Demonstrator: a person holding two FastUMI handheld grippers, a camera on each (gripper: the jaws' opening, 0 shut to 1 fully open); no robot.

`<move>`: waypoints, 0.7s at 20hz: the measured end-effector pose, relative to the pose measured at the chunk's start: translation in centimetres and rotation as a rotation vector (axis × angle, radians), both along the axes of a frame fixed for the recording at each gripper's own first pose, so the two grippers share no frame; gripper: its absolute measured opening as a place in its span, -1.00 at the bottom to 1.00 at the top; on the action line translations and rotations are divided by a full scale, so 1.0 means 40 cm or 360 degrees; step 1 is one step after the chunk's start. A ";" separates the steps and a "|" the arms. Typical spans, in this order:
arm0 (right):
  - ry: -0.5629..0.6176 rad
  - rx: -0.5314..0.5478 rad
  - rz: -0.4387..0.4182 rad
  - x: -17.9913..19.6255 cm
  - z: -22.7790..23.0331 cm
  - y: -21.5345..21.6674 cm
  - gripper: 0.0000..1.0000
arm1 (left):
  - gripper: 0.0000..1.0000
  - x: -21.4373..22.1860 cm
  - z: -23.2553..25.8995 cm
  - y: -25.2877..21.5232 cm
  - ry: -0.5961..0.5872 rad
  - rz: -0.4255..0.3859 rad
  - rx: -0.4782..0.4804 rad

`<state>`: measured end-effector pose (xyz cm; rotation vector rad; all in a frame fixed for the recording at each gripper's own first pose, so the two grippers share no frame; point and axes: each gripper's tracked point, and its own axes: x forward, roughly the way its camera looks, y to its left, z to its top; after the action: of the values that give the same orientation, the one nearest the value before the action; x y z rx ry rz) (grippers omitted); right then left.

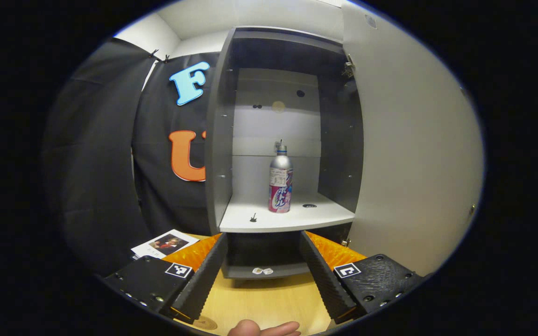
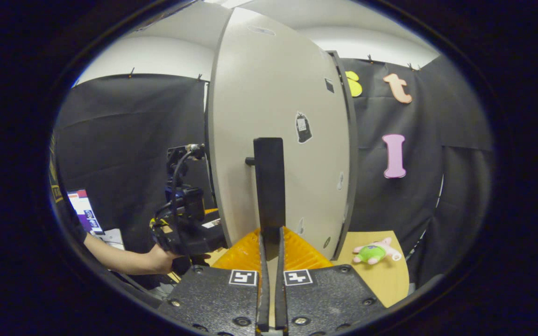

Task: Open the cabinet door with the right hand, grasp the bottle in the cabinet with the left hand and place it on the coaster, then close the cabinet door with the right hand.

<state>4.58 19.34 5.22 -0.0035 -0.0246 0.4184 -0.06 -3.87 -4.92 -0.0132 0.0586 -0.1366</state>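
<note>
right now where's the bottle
In the left gripper view the bottle stands upright on the white shelf inside the open cabinet, straight ahead of the open left gripper and not yet grasped.

At the bottom centre of the frame, the right gripper (image 2: 269, 249) has its fingers pinched on the lower end of the dark vertical handle (image 2: 269, 182) of the pale cabinet door (image 2: 269, 93), which fills the middle. At lower left, a hand (image 2: 161, 259) holds the left gripper (image 2: 182, 224). At lower right, a plush toy (image 2: 375, 252) lies on the wooden table (image 2: 390, 280).
</note>
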 end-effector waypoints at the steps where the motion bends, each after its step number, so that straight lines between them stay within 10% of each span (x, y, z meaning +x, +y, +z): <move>1: 0.0000 0.0002 -0.0016 -0.003 0.000 -0.004 -0.87 | 0.89 0.030 0.011 -0.018 -0.0022 -0.0019 -0.0002; 14: 0.0003 0.0047 -0.0259 0.006 -0.002 -0.080 -0.89 | 0.67 0.396 0.111 -0.110 -0.0182 -0.0005 0.0057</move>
<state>4.81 16.13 5.15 0.0237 -0.0281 0.2552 15.79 -8.28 -0.49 0.0302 -0.0532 -0.1391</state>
